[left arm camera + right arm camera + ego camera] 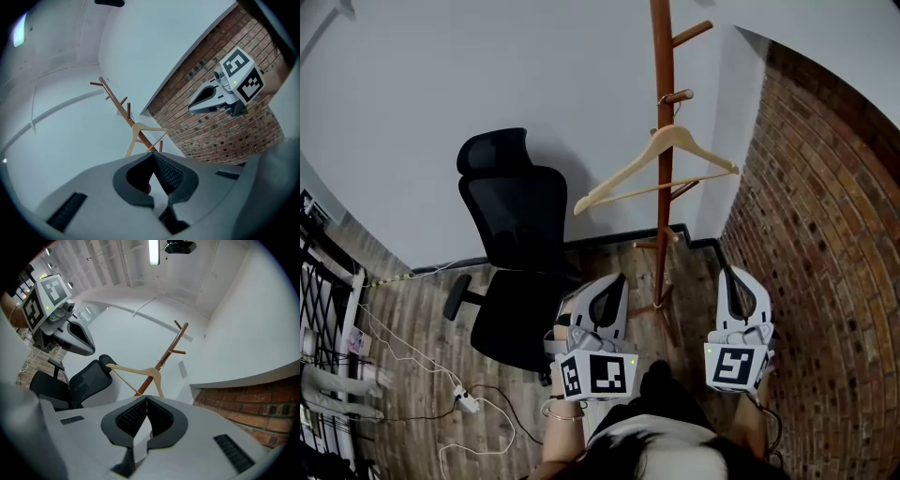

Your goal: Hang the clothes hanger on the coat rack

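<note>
A pale wooden clothes hanger (656, 164) hangs by its hook from a peg of the brown wooden coat rack (663, 103), tilted down to the left. Both grippers are held level, short of the rack and apart from the hanger. My left gripper (614, 281) is shut with nothing between its jaws, and my right gripper (733, 277) is also shut and empty. In the left gripper view the hanger (136, 136) and rack (117, 101) lie beyond the closed tips (152, 154). The right gripper view shows the hanger (140, 372) past its closed tips (146, 397).
A black office chair (511, 244) stands left of the rack on the wooden floor. A brick wall (825, 234) runs along the right. A power strip with cables (467, 403) lies on the floor at lower left, beside a black wire frame (323, 309).
</note>
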Motion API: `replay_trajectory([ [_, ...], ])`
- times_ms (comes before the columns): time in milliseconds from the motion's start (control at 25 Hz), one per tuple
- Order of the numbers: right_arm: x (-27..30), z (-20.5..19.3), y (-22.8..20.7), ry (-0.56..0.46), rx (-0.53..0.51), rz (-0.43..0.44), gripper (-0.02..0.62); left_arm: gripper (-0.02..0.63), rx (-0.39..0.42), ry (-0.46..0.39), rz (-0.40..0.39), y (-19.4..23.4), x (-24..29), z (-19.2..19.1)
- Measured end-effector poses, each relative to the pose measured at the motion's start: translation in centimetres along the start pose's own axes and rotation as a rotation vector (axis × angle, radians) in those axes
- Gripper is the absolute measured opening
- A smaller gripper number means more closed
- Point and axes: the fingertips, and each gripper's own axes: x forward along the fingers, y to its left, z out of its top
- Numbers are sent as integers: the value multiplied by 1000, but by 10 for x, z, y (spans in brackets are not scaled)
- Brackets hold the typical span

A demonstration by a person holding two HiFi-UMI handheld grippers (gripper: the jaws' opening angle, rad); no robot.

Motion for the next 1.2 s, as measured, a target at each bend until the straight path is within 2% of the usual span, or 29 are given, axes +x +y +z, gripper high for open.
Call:
replay_trajectory([
  [640, -43, 3, 17, 7, -27, -27, 35, 9, 7, -9, 0, -14, -42, 2],
  [960, -43, -1, 12, 14, -18, -26, 35, 9, -2, -16, -7, -16, -35, 4],
  [1200, -37, -7, 9, 19, 14, 8, 35, 10, -25, -35, -16, -19, -15, 14],
])
